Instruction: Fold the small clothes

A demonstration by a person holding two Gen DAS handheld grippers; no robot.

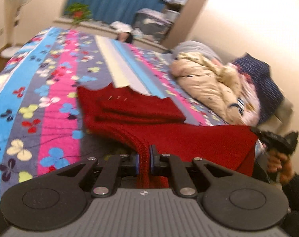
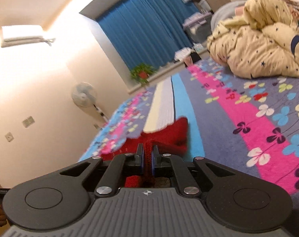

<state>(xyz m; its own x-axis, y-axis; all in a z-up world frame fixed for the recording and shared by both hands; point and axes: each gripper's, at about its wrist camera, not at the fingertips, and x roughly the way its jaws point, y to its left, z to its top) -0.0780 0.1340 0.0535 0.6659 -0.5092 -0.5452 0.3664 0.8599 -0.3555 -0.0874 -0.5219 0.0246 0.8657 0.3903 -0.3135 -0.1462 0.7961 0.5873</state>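
Two grippers are seen, each clamped on an edge of the same red knitted garment (image 1: 133,108). In the left wrist view, the left gripper (image 1: 143,161) sits at lower centre, its jaws drawn narrow around a ribbed red edge that passes between the blue pads. From there the garment spreads upward across the middle of the frame, with a folded layer lying on top of the part that rests on the blanket (image 1: 50,98). A raised portion of the red fabric is stretched toward the right edge of the frame, where the right gripper (image 1: 276,140) is partly seen, dark and blurred, with the person's hand (image 1: 282,164) below it.

In the right wrist view, the right gripper (image 2: 147,159) is shown at lower centre, its jaws likewise narrowed onto a ribbed strip of the red knitted garment (image 2: 169,136). The rest of the garment is seen just beyond the fingertips, lying on the colourful blanket (image 2: 248,118), which fills the right half of the frame.

A cream quilt (image 1: 208,83) patterned with small dark stars is bunched at the right of the left wrist view, with a dark blue item behind it. A blue curtain (image 2: 145,29) is seen at upper centre of the right wrist view, a potted plant (image 2: 142,74) below it, a standing fan (image 2: 83,94) at centre left, and an air conditioner (image 2: 23,35) at upper left.
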